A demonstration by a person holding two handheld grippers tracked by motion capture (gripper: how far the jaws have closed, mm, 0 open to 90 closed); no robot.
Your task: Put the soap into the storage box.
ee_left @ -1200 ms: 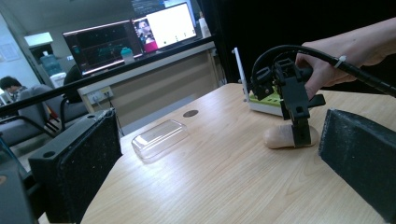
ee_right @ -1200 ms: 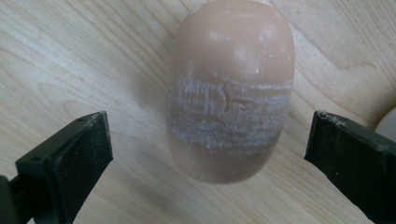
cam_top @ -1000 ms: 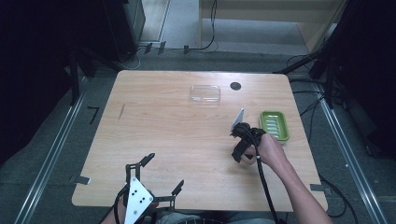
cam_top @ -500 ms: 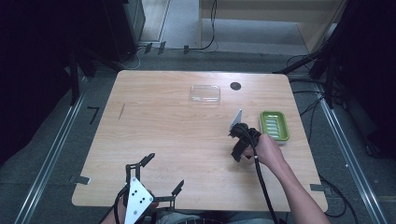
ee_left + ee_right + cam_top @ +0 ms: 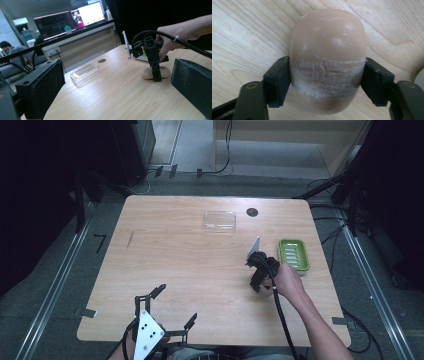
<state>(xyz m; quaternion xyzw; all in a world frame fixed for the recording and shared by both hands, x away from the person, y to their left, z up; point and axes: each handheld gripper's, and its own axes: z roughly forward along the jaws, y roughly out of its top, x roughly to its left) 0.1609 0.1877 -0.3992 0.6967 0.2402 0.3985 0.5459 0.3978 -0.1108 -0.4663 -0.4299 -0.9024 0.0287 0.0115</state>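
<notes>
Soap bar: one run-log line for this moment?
right gripper: jaws just closed on soap bar | soap: on table | left gripper: open, idle | soap dish: empty

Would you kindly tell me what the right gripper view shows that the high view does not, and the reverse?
Right gripper view: up close, the fingers of the right gripper, which have just been closing, press both sides of the tan soap bar across its scuffed whitish band. High view: the green soap dish beside that hand, the clear lid farther back, and the open left gripper at the near edge. Both: the wooden table under the work.
</notes>
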